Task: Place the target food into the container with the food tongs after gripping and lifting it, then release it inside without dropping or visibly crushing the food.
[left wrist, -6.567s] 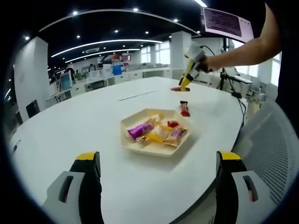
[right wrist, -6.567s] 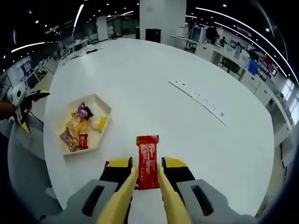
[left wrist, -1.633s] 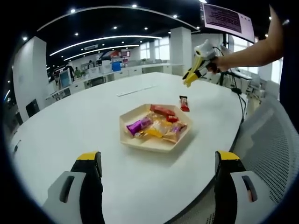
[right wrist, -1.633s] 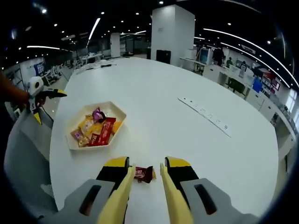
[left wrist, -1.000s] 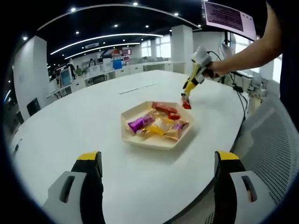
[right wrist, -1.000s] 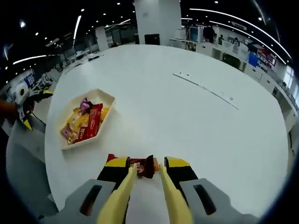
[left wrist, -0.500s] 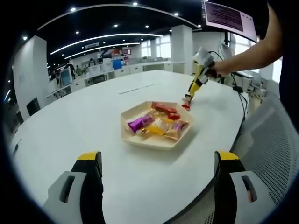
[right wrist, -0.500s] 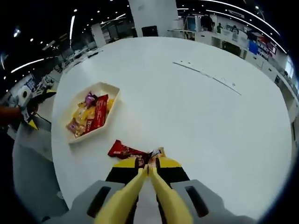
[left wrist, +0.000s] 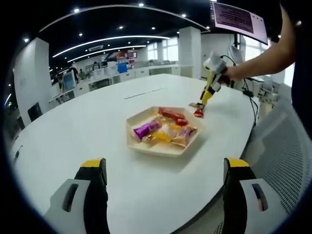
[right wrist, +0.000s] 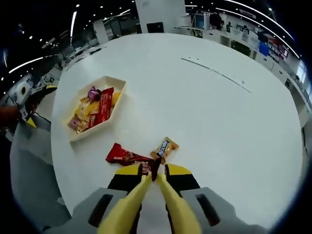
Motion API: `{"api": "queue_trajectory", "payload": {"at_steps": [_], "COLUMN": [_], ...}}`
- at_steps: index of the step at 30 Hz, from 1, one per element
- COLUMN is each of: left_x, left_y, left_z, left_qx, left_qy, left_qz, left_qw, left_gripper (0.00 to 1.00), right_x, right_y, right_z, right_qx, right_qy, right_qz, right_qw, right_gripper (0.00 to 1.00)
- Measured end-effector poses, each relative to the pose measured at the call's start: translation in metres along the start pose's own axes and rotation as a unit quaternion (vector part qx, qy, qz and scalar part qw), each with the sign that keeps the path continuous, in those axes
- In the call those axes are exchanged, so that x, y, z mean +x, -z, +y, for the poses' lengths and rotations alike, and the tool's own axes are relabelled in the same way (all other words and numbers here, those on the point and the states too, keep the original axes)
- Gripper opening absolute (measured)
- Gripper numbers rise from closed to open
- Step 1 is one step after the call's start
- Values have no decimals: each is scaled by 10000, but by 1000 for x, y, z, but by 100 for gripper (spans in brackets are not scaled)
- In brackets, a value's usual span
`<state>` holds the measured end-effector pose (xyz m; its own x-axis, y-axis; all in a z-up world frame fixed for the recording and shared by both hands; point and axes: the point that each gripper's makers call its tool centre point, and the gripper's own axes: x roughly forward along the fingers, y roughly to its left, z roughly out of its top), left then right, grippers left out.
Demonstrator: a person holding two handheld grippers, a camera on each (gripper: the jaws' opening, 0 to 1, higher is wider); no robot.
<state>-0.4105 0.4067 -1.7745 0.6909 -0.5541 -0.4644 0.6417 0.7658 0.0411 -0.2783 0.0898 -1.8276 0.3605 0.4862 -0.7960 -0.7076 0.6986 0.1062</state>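
A cream hexagonal tray (left wrist: pixel 161 151) holds several wrapped snacks, among them a purple one (left wrist: pixel 146 129) and a long red one (left wrist: pixel 170 113). My left gripper (left wrist: pixel 165 165) is open and wide apart, low in front of the tray, with nothing in it. Beyond the tray, my right gripper (left wrist: pixel 200 104) pinches a red snack bar (left wrist: pixel 199 112). In the right gripper view the yellow tongs (right wrist: pixel 152 174) are shut on the dark end of that red snack bar (right wrist: pixel 124 155), which trails left over the table. A small gold-wrapped candy (right wrist: pixel 164 147) lies just ahead of the tips. The tray (right wrist: pixel 112 79) is at upper left.
The round white table (right wrist: pixel 219 112) stretches wide and bare to the right of the snacks. A person's hand and the left gripper (right wrist: pixel 24 100) sit at the table's left edge. A mesh chair back (left wrist: pixel 285 161) stands by the table's near right edge.
The right tongs, open around the red snack bar a second ago, have shut on its end and drawn back slightly. The gold candy now lies apart from the tips. The left gripper stays put.
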Motion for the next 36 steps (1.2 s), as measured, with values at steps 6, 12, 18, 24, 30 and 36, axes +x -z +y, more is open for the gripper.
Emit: {"api": "queue_trajectory", "payload": {"at_steps": [6, 12, 18, 24, 30, 36], "left_x": [0, 0, 0, 1, 0, 1], "left_y": [0, 0, 1, 1, 1, 2], "left_z": [0, 0, 0, 0, 2, 2], "left_qx": [-3, -2, -9, 1, -14, -13], "left_qy": [-9, -4, -2, -2, -25, -12], "left_qz": [6, 1, 13, 31, 13, 27], "left_qw": [10000, 10000, 10000, 10000, 10000, 10000], "left_gripper": [96, 96, 96, 96, 96, 96], "right_x": [2, 3, 7, 15, 24, 23], "right_y": [-5, -20, -33, -41, -39, -39], "right_z": [1, -11, -20, -28, -26, -29], "right_qx": [-48, 26, 273, 416, 522, 686], "right_qy": [60, 427, 702, 1035, 1153, 1301], "right_qz": [-111, -326, -470, -594, -588, -587], "right_qw": [9999, 9986, 9961, 9920, 9902, 9874], "right_gripper": [22, 24, 25, 26, 28, 28]}}
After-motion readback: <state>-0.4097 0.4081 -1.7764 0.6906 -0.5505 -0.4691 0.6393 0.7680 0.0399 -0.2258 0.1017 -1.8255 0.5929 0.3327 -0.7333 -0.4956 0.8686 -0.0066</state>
